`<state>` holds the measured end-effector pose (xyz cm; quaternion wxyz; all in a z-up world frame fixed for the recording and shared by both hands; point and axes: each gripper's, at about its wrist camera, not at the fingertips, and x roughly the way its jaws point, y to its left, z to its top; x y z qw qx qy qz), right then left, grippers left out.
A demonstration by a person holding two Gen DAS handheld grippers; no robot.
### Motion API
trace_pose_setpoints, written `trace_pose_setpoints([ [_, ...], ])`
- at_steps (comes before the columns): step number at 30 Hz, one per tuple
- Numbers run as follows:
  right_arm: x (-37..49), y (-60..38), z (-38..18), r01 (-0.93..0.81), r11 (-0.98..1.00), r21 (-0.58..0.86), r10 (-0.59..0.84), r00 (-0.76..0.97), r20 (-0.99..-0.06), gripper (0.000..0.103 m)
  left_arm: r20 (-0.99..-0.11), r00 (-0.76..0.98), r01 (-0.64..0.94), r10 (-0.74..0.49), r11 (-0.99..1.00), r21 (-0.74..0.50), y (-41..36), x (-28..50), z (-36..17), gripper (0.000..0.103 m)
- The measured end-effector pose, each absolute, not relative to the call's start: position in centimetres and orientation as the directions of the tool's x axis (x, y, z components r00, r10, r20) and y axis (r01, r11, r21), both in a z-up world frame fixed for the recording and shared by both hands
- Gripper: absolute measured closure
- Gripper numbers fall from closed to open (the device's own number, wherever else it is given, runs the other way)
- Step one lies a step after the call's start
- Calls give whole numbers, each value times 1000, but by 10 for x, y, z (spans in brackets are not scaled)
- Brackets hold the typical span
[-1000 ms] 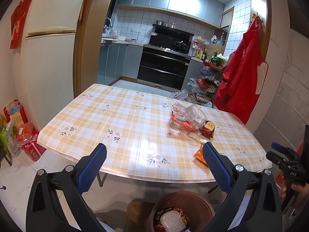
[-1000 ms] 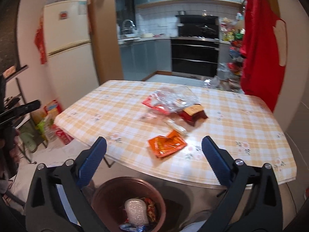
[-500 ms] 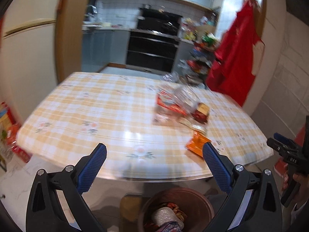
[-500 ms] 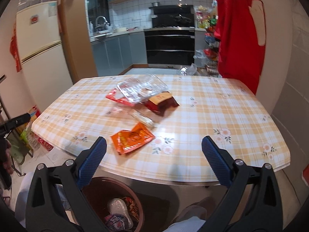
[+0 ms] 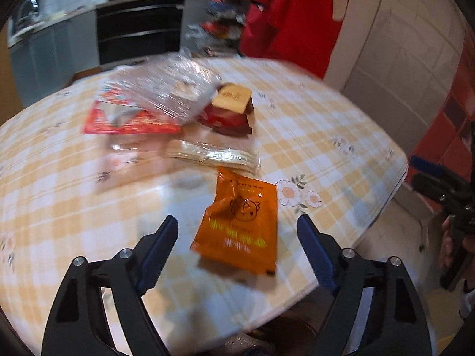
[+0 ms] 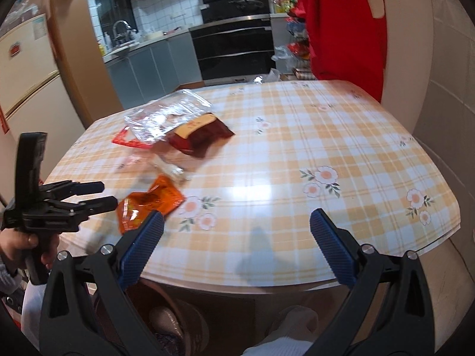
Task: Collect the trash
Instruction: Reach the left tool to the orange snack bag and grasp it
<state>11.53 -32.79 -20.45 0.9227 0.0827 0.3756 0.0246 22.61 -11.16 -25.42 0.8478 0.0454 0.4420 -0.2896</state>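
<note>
Left wrist view: the orange sachet (image 5: 240, 225) is seen lying flat on the checked tablecloth (image 5: 341, 124), just ahead of and between the blue pads of the left gripper (image 5: 237, 234); the jaws are closing, the sachet is between them, yet no pad is seen pressing on it, so nothing is judged held; beyond the sachet, further from the tool, a pale narrow wrapper (image 5: 213, 155) is laid across the cloth; beyond that again, a dark red packet with a tan label (image 5: 230, 112), a clear crumpled plastic bag (image 5: 166, 89) and a red flat wrapper (image 5: 127, 121) are heaped together. In the right wrist view the right gripper (image 6: 237, 246) is held spread wide over bare cloth, well apart from the heap, with nothing between its pads; below it, under the table edge, a brown bin (image 6: 181, 323) with something already inside is glimpsed. Some trash is thus judged collected; five pieces are left on the table, and the sachet is judged the piece in hand.
</note>
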Motion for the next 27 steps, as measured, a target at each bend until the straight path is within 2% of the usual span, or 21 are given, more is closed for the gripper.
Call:
trace_pose_setpoints([
  [8,140,-341,-223,26,985,173,107,696,-710,6,-836,391,578,-386,810,-104,-137,259,-290,33],
  [12,154,-332,-230,-1,988,155,114,683,-721,6,-842,385,604,-378,793,-80,-141,259,-299,46],
  [14,160,-328,-232,-17,988,152,123,678,-725,6,-838,403,617,-368,786,-48,-140,254,-299,62],
  [15,162,-326,-232,-22,988,150,125,676,-726,6,-836,400,621,-376,782,-54,-139,254,-298,74],
  [16,166,-323,-233,-30,989,144,127,673,-729,6,-833,391,612,-390,787,-81,-134,254,-297,78],
  [27,200,-276,-229,-210,977,37,170,662,-730,6,-756,508,451,-413,875,-175,-50,224,-259,81],
])
